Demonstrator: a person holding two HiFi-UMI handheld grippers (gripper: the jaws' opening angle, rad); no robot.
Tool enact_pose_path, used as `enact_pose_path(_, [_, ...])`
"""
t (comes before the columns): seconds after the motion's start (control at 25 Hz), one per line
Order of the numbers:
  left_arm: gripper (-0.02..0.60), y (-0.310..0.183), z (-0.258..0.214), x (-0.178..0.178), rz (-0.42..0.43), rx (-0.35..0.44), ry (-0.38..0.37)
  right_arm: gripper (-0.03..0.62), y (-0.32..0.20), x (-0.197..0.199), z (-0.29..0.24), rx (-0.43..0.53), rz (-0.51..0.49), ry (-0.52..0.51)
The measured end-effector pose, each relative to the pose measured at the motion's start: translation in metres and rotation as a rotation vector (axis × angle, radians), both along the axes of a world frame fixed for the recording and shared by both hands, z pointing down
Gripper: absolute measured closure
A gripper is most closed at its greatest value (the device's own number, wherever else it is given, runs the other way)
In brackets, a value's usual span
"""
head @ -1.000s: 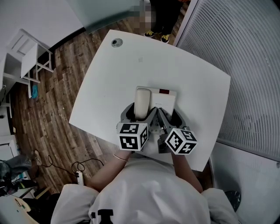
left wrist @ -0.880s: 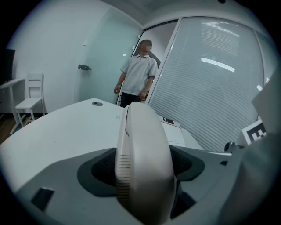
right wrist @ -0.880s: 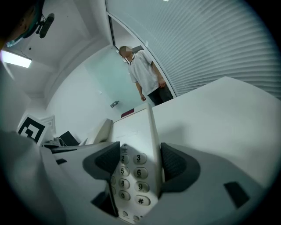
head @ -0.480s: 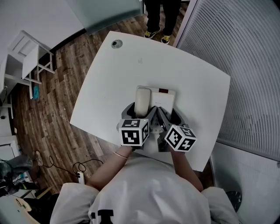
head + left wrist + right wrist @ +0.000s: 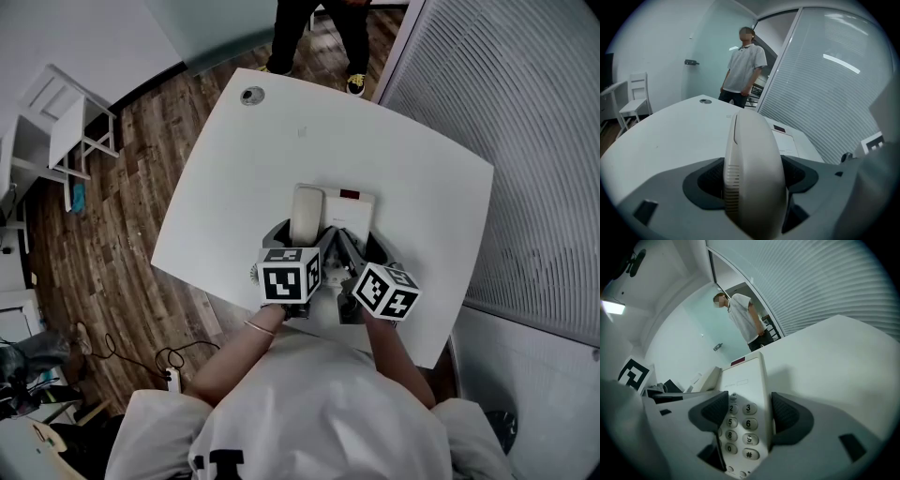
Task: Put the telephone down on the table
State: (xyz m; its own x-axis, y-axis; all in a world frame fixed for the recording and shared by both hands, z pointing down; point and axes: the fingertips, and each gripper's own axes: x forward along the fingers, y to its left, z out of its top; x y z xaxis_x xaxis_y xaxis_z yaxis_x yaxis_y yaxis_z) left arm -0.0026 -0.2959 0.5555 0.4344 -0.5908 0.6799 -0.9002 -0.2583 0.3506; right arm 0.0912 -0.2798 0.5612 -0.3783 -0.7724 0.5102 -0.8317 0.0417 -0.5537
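Note:
A beige desk telephone (image 5: 352,208) sits low over the near part of the white table (image 5: 281,141); I cannot tell whether it touches the top. Its handset (image 5: 306,211) rests in the cradle on the left side. My left gripper (image 5: 298,242) is shut on the handset (image 5: 750,154), its dark pads pressed on both flanks. My right gripper (image 5: 361,246) is shut on the telephone body (image 5: 745,376), and the jaws clasp the keypad (image 5: 740,427) section from both sides. The handset (image 5: 708,378) shows at the left in the right gripper view.
A person (image 5: 314,23) stands at the table's far end. A round cable grommet (image 5: 251,94) sits near the far left corner. A blinds-covered glass wall (image 5: 525,141) runs along the right, and a white chair (image 5: 66,122) stands on the wooden floor at left.
Both grippers and the telephone have barely shifted. The person at the far end of the table has stepped to the left.

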Motion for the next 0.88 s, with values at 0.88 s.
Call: enact_pose_path(0.88, [0.216, -0.010, 0.014, 0.001, 0.001, -0.114, -0.002, 0.290, -0.010, 0.001, 0.010, -0.084, 0.009, 0.015])
